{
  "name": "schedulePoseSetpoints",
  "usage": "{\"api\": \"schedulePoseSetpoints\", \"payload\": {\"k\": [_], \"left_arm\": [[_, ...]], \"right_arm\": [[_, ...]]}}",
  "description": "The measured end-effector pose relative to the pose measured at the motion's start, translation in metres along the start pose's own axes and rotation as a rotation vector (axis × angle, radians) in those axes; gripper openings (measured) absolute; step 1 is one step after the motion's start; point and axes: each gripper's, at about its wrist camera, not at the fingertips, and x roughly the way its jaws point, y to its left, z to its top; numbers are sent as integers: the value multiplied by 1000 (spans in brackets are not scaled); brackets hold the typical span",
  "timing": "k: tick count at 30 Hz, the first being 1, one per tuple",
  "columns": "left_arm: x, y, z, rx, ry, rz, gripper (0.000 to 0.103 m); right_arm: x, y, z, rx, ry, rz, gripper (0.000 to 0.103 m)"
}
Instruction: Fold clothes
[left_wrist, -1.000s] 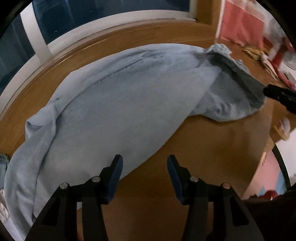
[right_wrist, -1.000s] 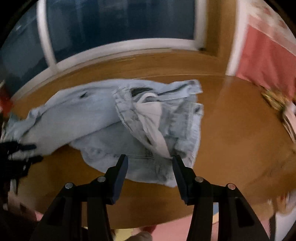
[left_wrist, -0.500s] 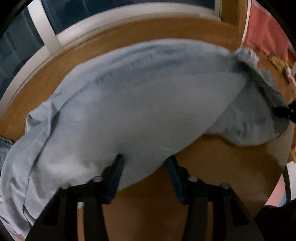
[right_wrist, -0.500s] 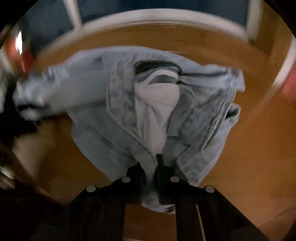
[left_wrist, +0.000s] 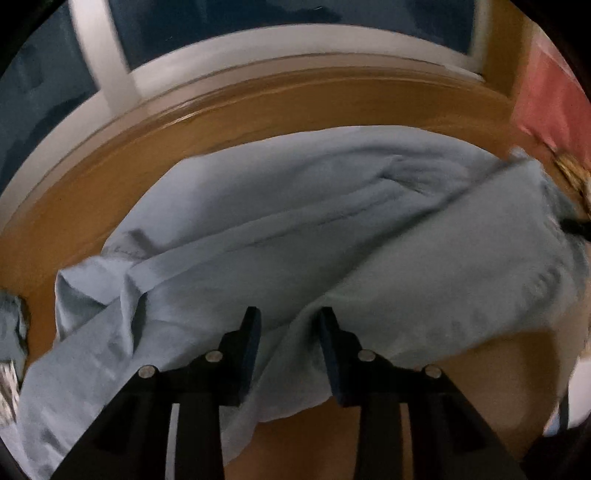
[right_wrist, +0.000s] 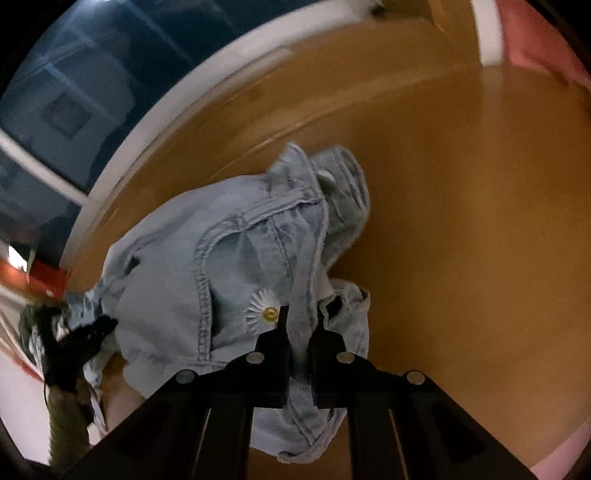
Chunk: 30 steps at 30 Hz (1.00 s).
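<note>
The left gripper's (left_wrist: 290, 334) fingers (left_wrist: 251, 332) stand apart, with light-blue denim jeans (left_wrist: 332, 229) bunched between them but not pinched. The jeans spread across the brown wooden surface (left_wrist: 110, 166) below a window (left_wrist: 258, 22). On the right, the right gripper's (right_wrist: 301, 325) fingers (right_wrist: 282, 328) are clenched on the waistband, just beside a daisy patch (right_wrist: 263, 307).

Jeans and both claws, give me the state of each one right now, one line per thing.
Jeans: crumpled on the wooden table, waist end lifted, not folded.
Right claw: shut on a waistband strip.
Left claw: open, fingers straddling leg fabric, not clamped.
Daisy patch: visible beside right claw.
</note>
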Motion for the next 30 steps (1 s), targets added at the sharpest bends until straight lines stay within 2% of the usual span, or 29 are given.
{"api": "schedulePoseSetpoints", "payload": {"k": [2,3,4,6,8,11,14,19,23,25,26,27,30], "left_arm": [[-13,-7,-9,50,-21,-26,50],[-21,-11,-14,78,-35,-39,56],[-29,-16,-20,105,-48,-57,57],[-38,-24,-29,151,-72,-84,58],[-44,-35,-36,207,-99,-109,58],[-32,-58,-33,309,-119,-124,58],[-14,-76,-31,363,-122,-121,58],[7,-88,-26,395,-134,-47,58],[12,-97,-27,409,-169,-4,58],[9,-97,-24,397,-156,2,31],[8,-97,-21,380,-142,-4,10],[5,-95,-16,354,-136,-19,7],[-17,-89,1,298,-150,-45,4]], "right_arm": [[-6,-7,0,66,-3,40,13],[-11,-8,-2,84,-5,54,20],[-18,-8,-5,90,-14,63,25],[-31,-6,-15,72,-37,60,41],[-31,-4,-26,49,-21,33,46],[-31,0,-44,14,4,-8,48],[-31,4,-61,-20,28,-48,48],[-29,13,-88,-90,70,-117,48],[-10,27,-85,-179,81,-142,48],[-3,32,-78,-230,69,-153,47],[0,35,-74,-258,66,-150,38],[2,38,-69,-286,64,-147,14],[0,47,-46,-348,54,-163,11]]}}
